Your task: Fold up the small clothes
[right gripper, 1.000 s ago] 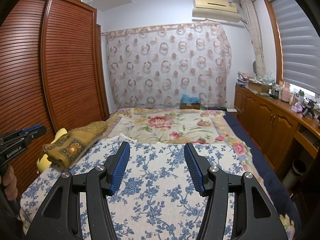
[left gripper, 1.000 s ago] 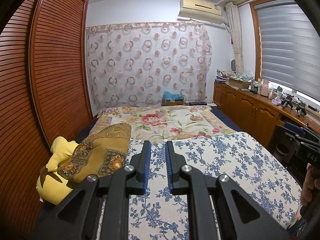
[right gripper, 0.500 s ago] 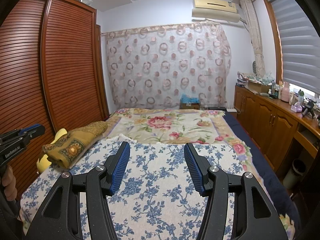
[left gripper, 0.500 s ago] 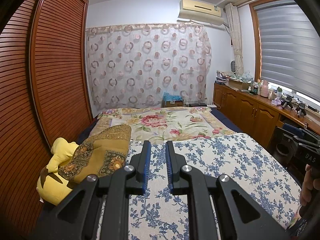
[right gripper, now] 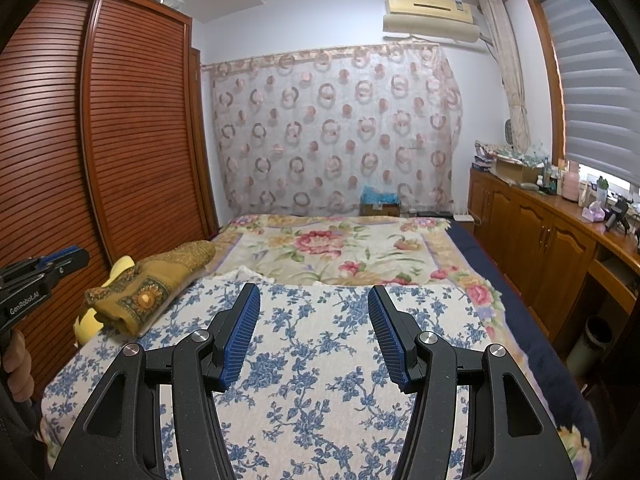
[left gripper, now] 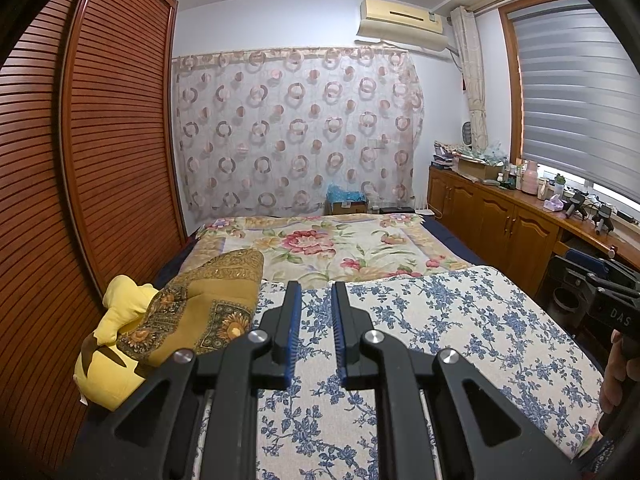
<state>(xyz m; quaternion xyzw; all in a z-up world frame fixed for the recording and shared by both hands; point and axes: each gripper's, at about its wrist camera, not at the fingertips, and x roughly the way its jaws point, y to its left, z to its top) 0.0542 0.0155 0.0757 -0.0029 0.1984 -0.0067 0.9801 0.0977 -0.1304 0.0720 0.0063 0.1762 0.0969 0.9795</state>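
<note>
While I look through the left wrist view, my left tool (left gripper: 316, 300) points slightly down over the bed (left gripper: 400, 248), its blue ribbed pads drawn close with only a narrow slit between them and nothing in it. Beneath it lies a flat blue-flowered cloth (left gripper: 440, 320), matte and woven. To its left, a folded mustard garment (left gripper: 208, 300) with sunflower borders sits on top of a soft yellow item (left gripper: 116, 320) at the bed's edge, just beside the slatted wooden wardrobe (left gripper: 100, 140). At the right edge of this view I see the right tool's black body and the fingers of the hand (left gripper: 616, 376) holding it. Turning to the right wrist view, my right tool (right gripper: 314, 312) hovers at a similar downward tilt above the same blue-flowered cloth (right gripper: 320, 360), jaws standing well apart and empty. From here the mustard garment (right gripper: 152, 288) looks like a thicker, rumpled bundle. This view alone shows the pink-flowered blanket's (right gripper: 340, 248) right border, the navy bedding beside it and a bin (right gripper: 592, 340) on the floor, and the left tool with its hand (right gripper: 16, 360) at the left edge.
</note>
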